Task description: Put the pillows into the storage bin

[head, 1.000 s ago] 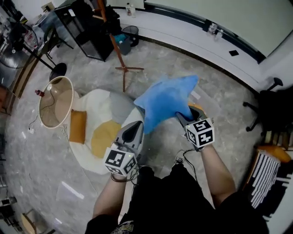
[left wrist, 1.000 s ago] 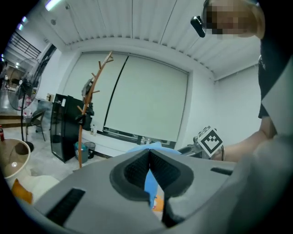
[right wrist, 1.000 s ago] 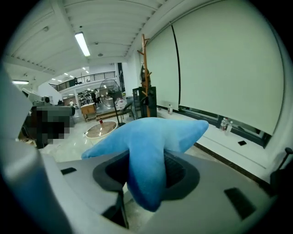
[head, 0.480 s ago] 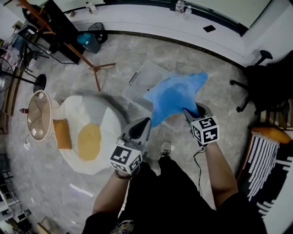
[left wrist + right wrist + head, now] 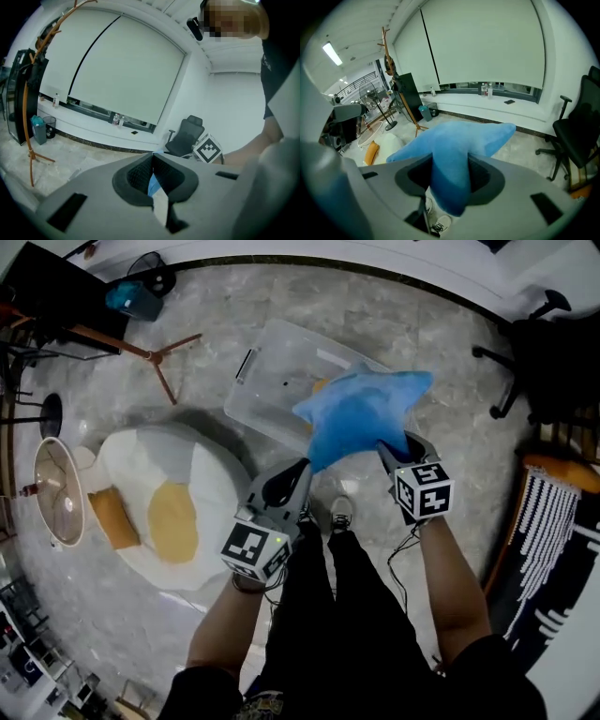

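At left, the left gripper (image 5: 298, 470) has its jaws fully together. It seems to pinch a thin blue edge of the pillow's lower arm, though the sliver showing there is too small to be sure. Centre right, the blue star-shaped pillow (image 5: 361, 413) hangs in the air over the near right side of the storage bin (image 5: 267, 381), not yet inside. At right, the right gripper (image 5: 394, 448) clamps a plump arm of the star. The pillow looks light, soft and squashy, best held by its arms. The clear bin stands open on the floor, with a yellow-orange thing (image 5: 322, 385) inside.
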